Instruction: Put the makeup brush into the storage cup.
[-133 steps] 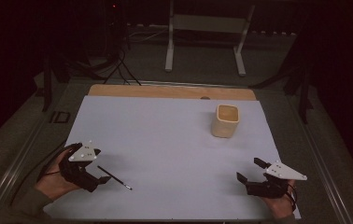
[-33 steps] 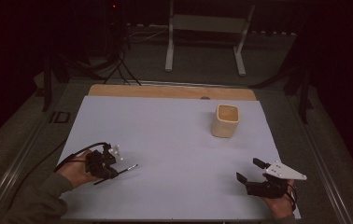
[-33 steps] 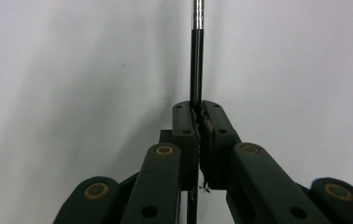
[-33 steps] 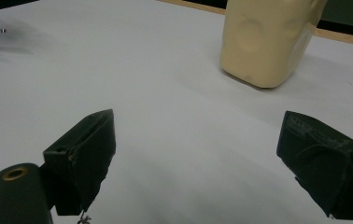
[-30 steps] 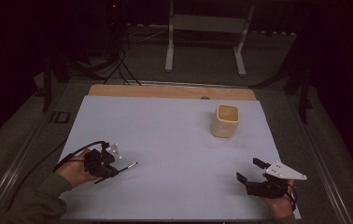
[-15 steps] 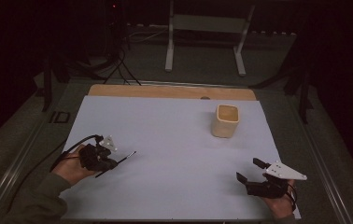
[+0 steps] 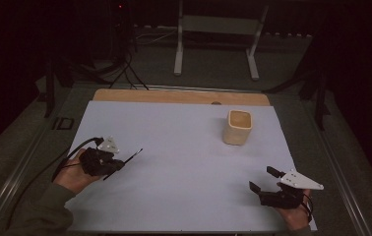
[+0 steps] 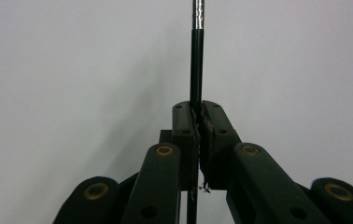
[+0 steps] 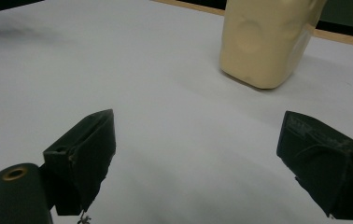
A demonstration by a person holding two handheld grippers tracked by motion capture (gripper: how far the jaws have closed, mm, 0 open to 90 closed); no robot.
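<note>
At the near left of the white table surface (image 7: 174,147), the left gripper (image 7: 116,164) sits in the person's left hand (image 7: 73,174), with its cable looping back toward the left edge. Its jaws are clenched on a thin black pen (image 7: 131,157), which sticks out from between them toward the right and slightly away, its tip lifted a little off the sheet. In the left gripper view the two black pads press tight on either side of the dark shaft (image 8: 196,70), and the pen runs straight up from them to a silvery section at the top. Farther right and toward the far side stands a cream-coloured cup (image 7: 237,127), upright and open at the top, well apart from both grippers. At the near right corner the right gripper (image 7: 265,186) rests low over the sheet, its jaws spread wide with nothing between them; in the right gripper view the cup (image 9: 265,39) stands ahead of them, beyond the gap.
</note>
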